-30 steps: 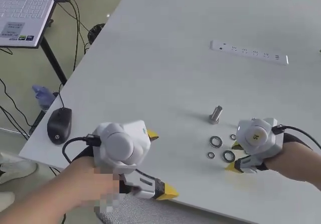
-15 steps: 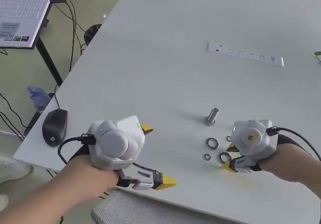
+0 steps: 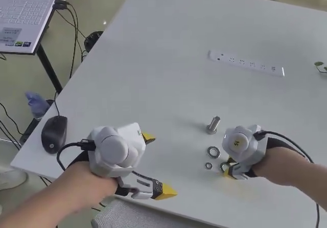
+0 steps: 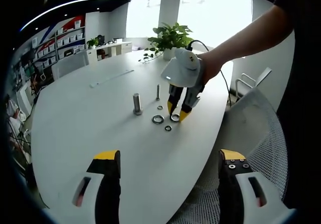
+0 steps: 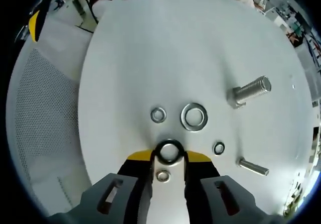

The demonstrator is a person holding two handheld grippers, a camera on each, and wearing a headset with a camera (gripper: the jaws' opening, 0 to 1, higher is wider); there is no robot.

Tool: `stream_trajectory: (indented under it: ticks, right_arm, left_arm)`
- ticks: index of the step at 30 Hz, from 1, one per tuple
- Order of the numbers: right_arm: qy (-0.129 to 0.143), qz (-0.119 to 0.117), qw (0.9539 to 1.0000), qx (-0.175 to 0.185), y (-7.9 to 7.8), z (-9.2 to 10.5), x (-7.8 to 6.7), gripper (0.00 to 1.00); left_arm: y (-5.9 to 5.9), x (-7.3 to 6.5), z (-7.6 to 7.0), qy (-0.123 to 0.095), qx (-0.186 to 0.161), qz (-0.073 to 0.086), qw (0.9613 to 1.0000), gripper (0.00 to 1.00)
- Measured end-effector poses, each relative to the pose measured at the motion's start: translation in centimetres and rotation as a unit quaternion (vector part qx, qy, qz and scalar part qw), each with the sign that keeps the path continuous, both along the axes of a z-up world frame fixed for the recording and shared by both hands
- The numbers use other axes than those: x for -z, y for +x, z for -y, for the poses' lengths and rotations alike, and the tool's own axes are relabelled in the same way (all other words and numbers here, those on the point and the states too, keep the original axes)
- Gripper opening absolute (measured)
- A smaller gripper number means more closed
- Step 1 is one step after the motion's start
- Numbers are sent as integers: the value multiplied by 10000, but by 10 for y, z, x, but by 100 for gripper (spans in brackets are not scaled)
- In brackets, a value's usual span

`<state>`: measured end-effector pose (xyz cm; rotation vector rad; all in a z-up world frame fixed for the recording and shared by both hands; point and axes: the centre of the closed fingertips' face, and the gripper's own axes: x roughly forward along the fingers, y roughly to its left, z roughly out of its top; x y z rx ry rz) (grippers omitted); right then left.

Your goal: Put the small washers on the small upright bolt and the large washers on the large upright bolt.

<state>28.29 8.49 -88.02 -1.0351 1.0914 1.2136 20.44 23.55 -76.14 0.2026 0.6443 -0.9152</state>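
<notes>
The white surface (image 3: 168, 59) carries a power strip (image 3: 246, 63) toward its far side and a black mouse (image 3: 53, 134) near its left edge. Toward the front stand 2 bolts, the large bolt (image 5: 249, 91) and the small bolt (image 5: 253, 166). Loose washers lie flat just beside them, among them a large washer (image 5: 194, 116) and a small washer (image 5: 158, 115).

left tool (image 4: 169, 156) wide open, right tool (image 5: 169, 156) narrowed, tips down.

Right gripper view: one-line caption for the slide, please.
Right claw straddles a large silver metal washer on the white table.
</notes>
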Motion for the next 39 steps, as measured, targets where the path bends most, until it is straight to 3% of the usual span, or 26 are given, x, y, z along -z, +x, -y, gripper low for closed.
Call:
stream_trajectory:
  ticks: [5, 9, 25, 39]
  right_arm:
    - [-34, -22, 9999, -133, 3, 0, 0, 21]
    - [79, -27, 10000, 26, 4, 1, 0, 20]
    - [160, -188, 9995, 182, 2, 5, -3, 20]
    - [178, -248, 9993, 215, 4, 18, -33, 21]
  left_arm:
    - [0, -3, 0, -77, -33, 17, 10000, 78]
    - [-3, 1, 1, -35, 33, -45, 10000, 76]
    - [-2, -7, -2, -21, 83, 17, 10000, 75]
    - [-4, -5, -2, -56, 141, -8, 9999, 76]
